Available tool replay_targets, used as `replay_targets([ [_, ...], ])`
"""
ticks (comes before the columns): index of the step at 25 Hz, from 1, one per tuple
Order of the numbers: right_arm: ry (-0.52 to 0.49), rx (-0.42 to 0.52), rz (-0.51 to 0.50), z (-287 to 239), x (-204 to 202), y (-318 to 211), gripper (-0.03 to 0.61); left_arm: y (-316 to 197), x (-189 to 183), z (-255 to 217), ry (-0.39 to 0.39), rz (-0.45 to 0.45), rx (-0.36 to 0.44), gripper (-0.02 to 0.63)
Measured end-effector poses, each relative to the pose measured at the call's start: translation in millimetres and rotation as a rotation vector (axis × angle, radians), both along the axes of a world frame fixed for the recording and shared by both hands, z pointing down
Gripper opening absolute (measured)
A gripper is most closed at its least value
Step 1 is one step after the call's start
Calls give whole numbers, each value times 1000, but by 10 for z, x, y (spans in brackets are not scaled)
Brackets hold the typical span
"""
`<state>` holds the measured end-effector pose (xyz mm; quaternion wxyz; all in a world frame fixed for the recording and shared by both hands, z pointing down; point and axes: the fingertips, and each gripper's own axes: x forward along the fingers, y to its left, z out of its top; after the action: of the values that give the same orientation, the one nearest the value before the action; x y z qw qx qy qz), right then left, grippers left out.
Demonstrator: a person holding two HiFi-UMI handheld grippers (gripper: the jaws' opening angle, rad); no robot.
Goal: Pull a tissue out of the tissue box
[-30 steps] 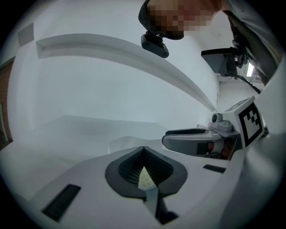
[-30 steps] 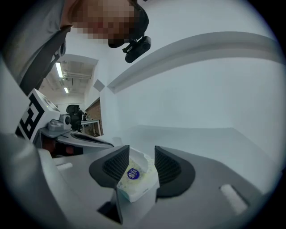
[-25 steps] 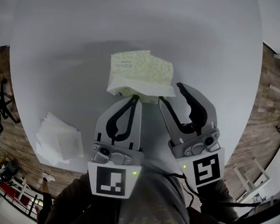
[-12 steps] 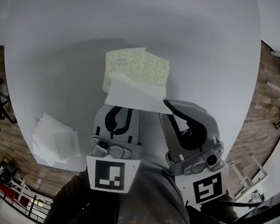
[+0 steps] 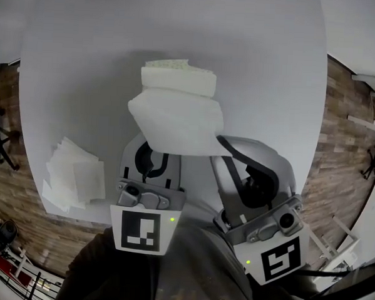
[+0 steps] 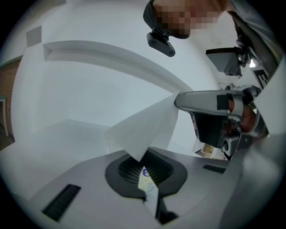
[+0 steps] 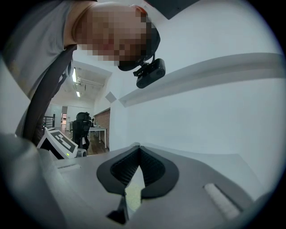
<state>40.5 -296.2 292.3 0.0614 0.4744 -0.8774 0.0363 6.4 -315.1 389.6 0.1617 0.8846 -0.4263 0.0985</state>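
The tissue pack (image 5: 174, 66), pale with a yellow-green print, lies at the middle of the round white table (image 5: 272, 88); a drawn-out white tissue (image 5: 176, 120) hides most of it. My right gripper (image 5: 220, 142) is shut on that tissue's near right corner and holds it up. In the left gripper view the sheet (image 6: 147, 127) hangs from the right gripper (image 6: 178, 100) down behind my own jaws. My left gripper (image 5: 151, 155) is shut on the pack's near edge, a yellowish strip (image 6: 145, 179) showing between its jaws. In the right gripper view the right gripper (image 7: 139, 150) has its jaws together.
A loose heap of white tissues (image 5: 76, 181) lies at the table's near left edge. Wooden floor (image 5: 348, 142) surrounds the table. A person's torso fills the bottom of the head view behind both grippers.
The right gripper went from open beside the pack to shut on the tissue and rose, drawing the sheet up and out. The left gripper rose slightly.
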Motion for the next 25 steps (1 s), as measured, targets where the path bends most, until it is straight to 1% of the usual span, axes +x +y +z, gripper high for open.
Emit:
replay_targets([
  [5, 17, 64, -18, -394, -77, 297, 2, 316, -159, -495, 16, -55, 58, -2],
  [9, 31, 67, -46, -550, -191, 613, 2, 775, -361, -807, -1, -98, 80, -2],
  [14, 58, 29, -109, -504, -534, 891, 2, 1236, -842, -1048, -10, -211, 93, -2],
  [16, 54, 7, -136, -468, -781, 924, 2, 1354, -1107, -1114, -5, -256, 93, -2],
  [19, 60, -20, -193, -407, -1257, 950, 2, 1464, -1544, -1170, 5, -320, 105, -2],
  [22, 78, -46, -239, -281, -1813, 912, 2, 1521, -2038, -1135, -1, -359, 101, -2],
  [25, 86, -73, -270, -137, -2424, 817, 2, 1523, -2629, -1131, -16, -400, 97, -2],
])
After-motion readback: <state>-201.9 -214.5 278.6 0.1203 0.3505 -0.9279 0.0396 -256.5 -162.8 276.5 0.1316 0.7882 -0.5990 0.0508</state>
